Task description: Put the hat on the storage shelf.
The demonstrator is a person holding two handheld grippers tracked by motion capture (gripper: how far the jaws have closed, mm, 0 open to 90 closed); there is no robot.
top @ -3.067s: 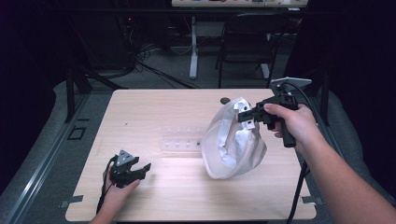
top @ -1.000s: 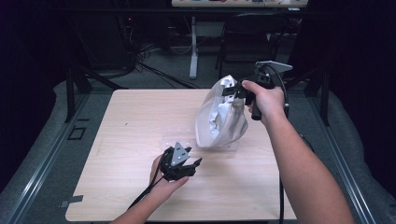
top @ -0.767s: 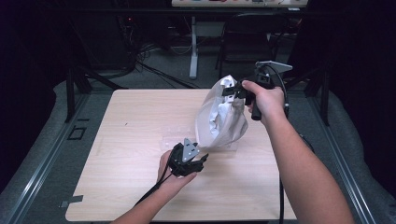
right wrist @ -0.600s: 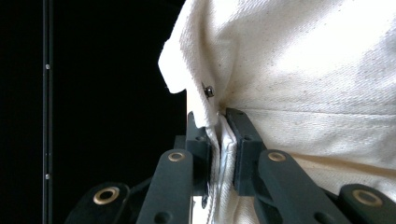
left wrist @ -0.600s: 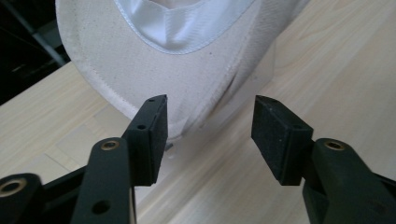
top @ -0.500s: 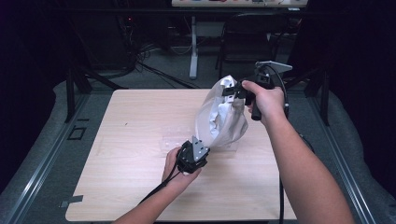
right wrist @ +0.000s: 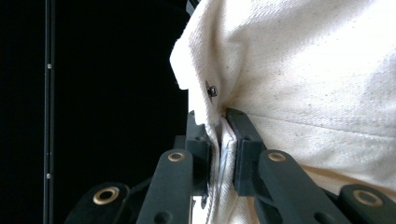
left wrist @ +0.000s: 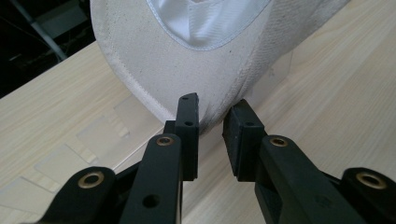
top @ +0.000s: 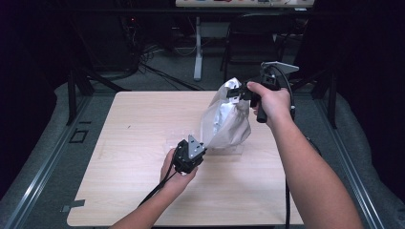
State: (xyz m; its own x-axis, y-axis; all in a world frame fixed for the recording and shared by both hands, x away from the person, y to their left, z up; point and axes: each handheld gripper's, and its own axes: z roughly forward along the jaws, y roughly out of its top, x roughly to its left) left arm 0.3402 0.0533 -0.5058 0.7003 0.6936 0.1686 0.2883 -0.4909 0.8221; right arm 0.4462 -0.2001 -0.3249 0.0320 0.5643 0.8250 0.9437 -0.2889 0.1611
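Cloth bag (top: 224, 125) on table (top: 119, 157), right of centre, upright.

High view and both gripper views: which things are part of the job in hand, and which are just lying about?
In the job:
- cream canvas bag with shiny white lining
- right gripper, shut on the bag's top edge
- left gripper, open at the bag's lower edge

Lying about:
- clear flat plastic sheet on the light wooden table
- black chair behind
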